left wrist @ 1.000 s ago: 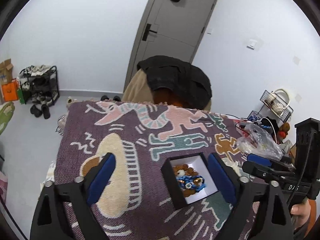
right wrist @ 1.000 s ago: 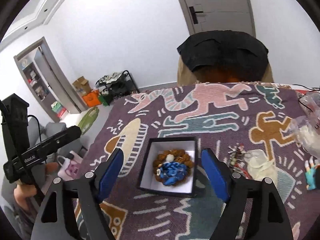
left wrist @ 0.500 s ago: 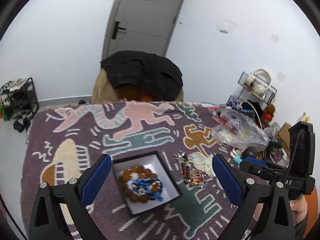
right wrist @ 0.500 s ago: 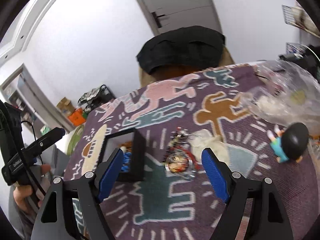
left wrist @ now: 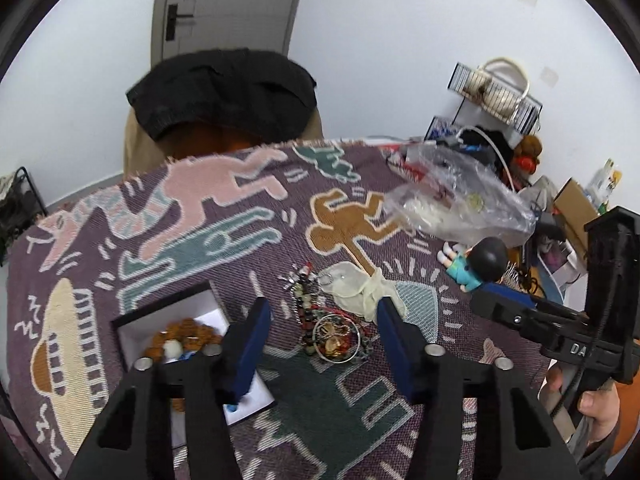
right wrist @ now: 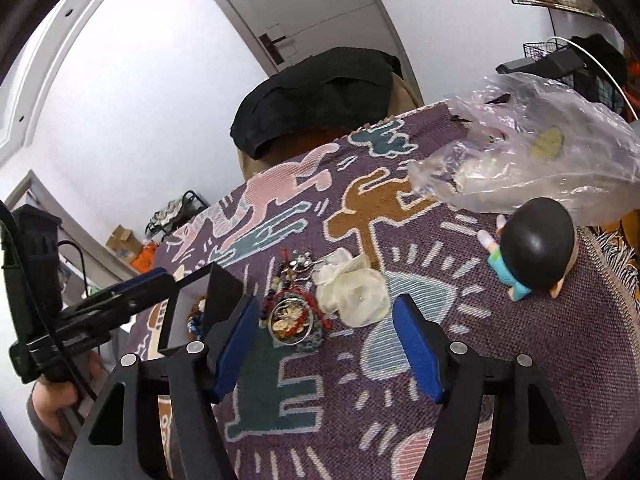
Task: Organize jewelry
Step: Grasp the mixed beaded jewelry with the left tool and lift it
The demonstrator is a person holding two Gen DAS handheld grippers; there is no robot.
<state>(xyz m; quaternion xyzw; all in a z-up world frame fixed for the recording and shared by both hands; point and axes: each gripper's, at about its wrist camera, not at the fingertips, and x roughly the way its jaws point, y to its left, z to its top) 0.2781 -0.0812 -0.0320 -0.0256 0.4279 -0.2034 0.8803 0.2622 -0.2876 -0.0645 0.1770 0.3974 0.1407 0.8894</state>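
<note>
Pick from the jewelry pile (right wrist: 294, 312)
Both your left gripper (left wrist: 322, 340) and right gripper (right wrist: 326, 346) gape empty; pinch one bracelet only.

I read one marking only: white letters "DA", cut off by the hand, on the black body of the right gripper (left wrist: 576, 344) at the right edge of the left wrist view. I find no other legible text, label or number in either view.

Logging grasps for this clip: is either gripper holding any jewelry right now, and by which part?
Nothing is held. The left gripper and right gripper are both open above the jewelry pile.
</note>
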